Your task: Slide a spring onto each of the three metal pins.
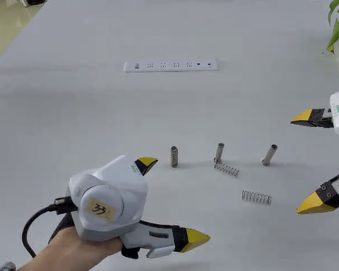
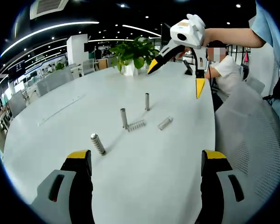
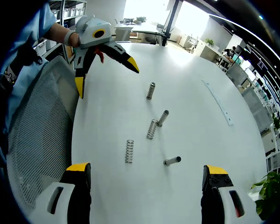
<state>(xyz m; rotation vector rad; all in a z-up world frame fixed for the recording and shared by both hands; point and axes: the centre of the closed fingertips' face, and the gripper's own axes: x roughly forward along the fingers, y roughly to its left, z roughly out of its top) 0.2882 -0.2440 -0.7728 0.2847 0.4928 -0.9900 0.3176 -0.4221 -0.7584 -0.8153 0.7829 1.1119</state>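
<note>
Steel pin [image 1: 174, 156] centre-left is standing sleeved; I'm holding left gripper [image 1: 175, 200] and right gripper [image 1: 299, 165] spread, empty; lower-right spring [image 1: 256, 197] needs pinching next.

On my tabletop [image 1: 73, 113] three pins stand in a row mid-table: left pin [image 1: 174, 148] inside a spring [image 1: 174, 158], middle pin [image 1: 219, 151] with a second spring [image 1: 226, 168] at its base (near side), right pin [image 1: 269, 154] alone. A third spring [image 1: 256, 197] lies nearer the near edge; a power strip [image 1: 170, 66] lies behind.
</note>
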